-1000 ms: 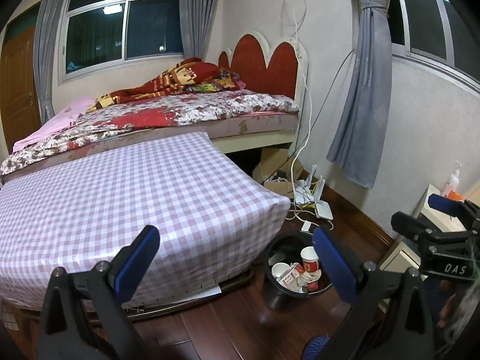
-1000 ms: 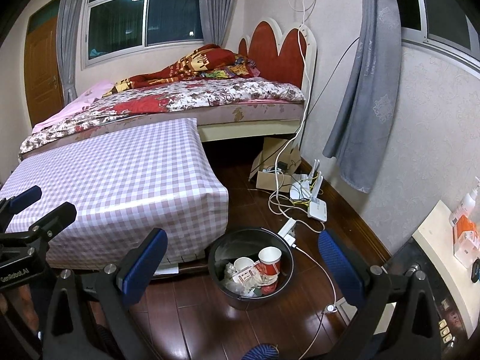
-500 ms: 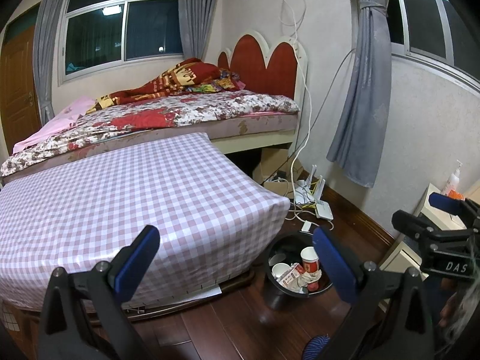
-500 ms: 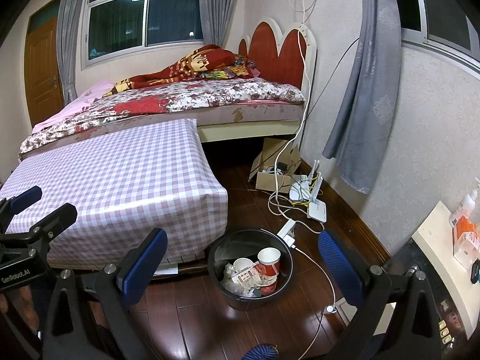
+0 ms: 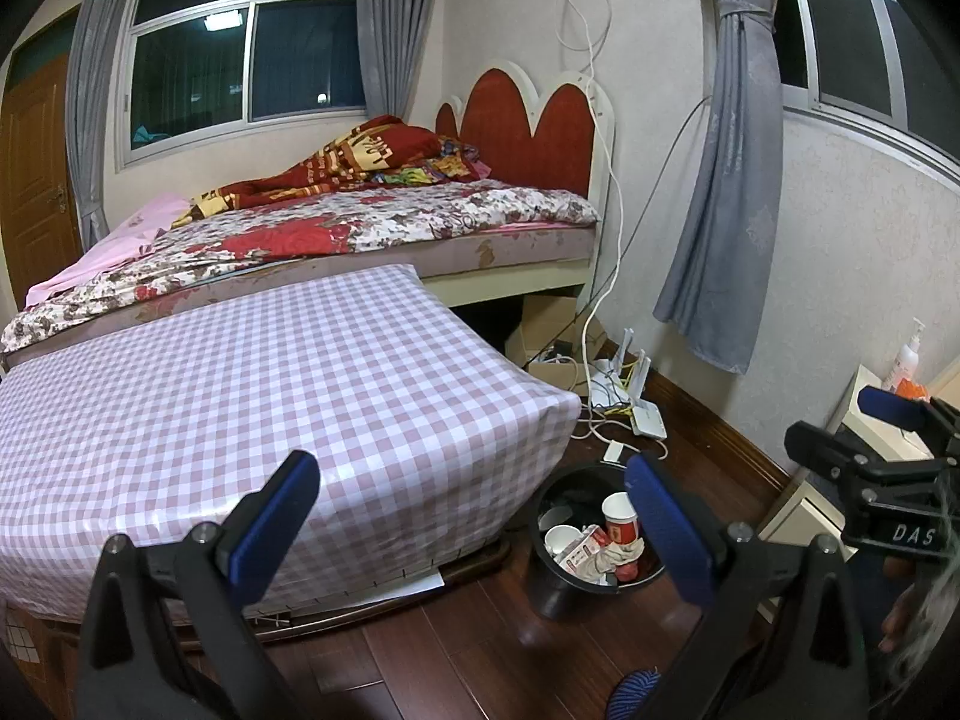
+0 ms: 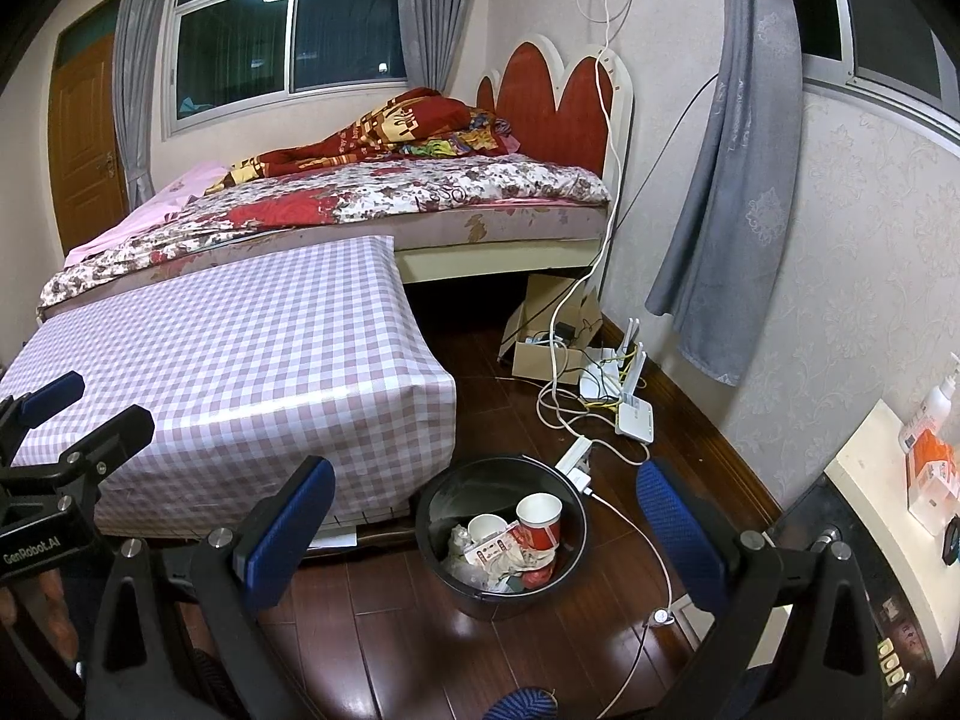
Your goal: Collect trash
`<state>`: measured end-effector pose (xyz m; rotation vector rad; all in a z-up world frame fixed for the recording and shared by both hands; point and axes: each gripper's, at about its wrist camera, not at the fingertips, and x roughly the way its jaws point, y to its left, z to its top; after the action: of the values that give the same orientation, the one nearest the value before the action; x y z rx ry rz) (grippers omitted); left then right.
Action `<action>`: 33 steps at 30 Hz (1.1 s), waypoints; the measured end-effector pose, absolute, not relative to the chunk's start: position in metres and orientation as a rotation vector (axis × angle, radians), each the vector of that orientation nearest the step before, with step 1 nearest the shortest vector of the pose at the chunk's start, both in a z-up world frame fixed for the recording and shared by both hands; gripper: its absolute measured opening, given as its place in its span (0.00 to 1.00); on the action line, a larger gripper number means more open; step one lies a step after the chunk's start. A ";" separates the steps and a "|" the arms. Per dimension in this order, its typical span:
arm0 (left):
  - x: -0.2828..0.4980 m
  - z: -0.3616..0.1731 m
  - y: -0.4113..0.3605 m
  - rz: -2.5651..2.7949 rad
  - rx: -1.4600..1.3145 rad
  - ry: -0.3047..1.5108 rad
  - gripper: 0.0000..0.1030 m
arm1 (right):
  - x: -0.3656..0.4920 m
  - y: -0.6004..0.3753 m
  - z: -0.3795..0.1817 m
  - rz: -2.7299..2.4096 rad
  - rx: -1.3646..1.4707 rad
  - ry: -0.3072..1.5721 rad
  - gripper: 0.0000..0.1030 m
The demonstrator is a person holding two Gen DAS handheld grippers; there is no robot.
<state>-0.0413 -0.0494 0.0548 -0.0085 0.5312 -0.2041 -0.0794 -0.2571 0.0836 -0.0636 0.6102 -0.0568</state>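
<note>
Nearest to us, both claws hang above the dark wood floor: our left gripper [image 5: 465, 510] and right gripper [image 6: 486, 516] each stand wide apart with nothing between the blue pads. Just beyond them sits the black bin [image 6: 501, 531], on the floor beside the corner of the checked table [image 6: 240, 360], and it holds the trash: a red paper cup [image 6: 538, 521], a white cup [image 6: 486, 531] and crumpled wrappers. We judge the collecting mostly done, since no loose trash shows on the table or floor, though the far corners are too dim to be sure. Our next move probably calls for scanning for anything missed. Past the bin, a white cable [image 6: 630, 531] and power strip [image 6: 574, 457] trail across the floor and could snag a claw. Farther back lie the routers [image 6: 627, 402], the bed [image 6: 390, 192] and the grey curtain [image 6: 738, 180].
</note>
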 end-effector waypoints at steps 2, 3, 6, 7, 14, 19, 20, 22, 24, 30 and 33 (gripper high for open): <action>-0.041 0.055 -0.049 -0.205 -0.010 0.531 0.99 | -0.079 -0.257 0.083 -0.057 -0.063 0.611 0.99; -0.042 0.055 -0.049 -0.204 -0.009 0.530 0.99 | -0.079 -0.257 0.083 -0.056 -0.062 0.611 0.99; -0.042 0.055 -0.049 -0.205 -0.010 0.532 0.99 | -0.079 -0.258 0.083 -0.057 -0.063 0.611 0.99; -0.042 0.055 -0.048 -0.204 -0.010 0.532 0.99 | -0.079 -0.257 0.083 -0.057 -0.062 0.611 0.99; -0.043 0.055 -0.048 -0.205 -0.009 0.532 0.99 | -0.079 -0.258 0.082 -0.056 -0.061 0.613 0.99; -0.043 0.055 -0.048 -0.206 -0.009 0.533 0.99 | -0.079 -0.259 0.082 -0.056 -0.060 0.614 0.99; -0.043 0.055 -0.048 -0.206 -0.009 0.533 0.99 | -0.079 -0.259 0.081 -0.056 -0.061 0.613 0.99; -0.044 0.054 -0.049 -0.206 -0.009 0.535 0.99 | -0.079 -0.259 0.081 -0.056 -0.061 0.614 0.99; -0.044 0.054 -0.048 -0.212 -0.012 0.535 0.99 | -0.079 -0.259 0.081 -0.055 -0.060 0.614 0.99; -0.048 0.053 -0.050 -0.223 0.009 0.517 0.99 | -0.079 -0.259 0.081 -0.056 -0.061 0.613 0.99; -0.045 0.052 -0.051 -0.232 0.018 0.528 0.99 | -0.079 -0.260 0.081 -0.055 -0.060 0.614 0.99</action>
<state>-0.0454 -0.0507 0.0518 0.0178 0.5278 -0.2318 -0.0790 -0.2599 0.0814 -0.0598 0.6137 -0.0550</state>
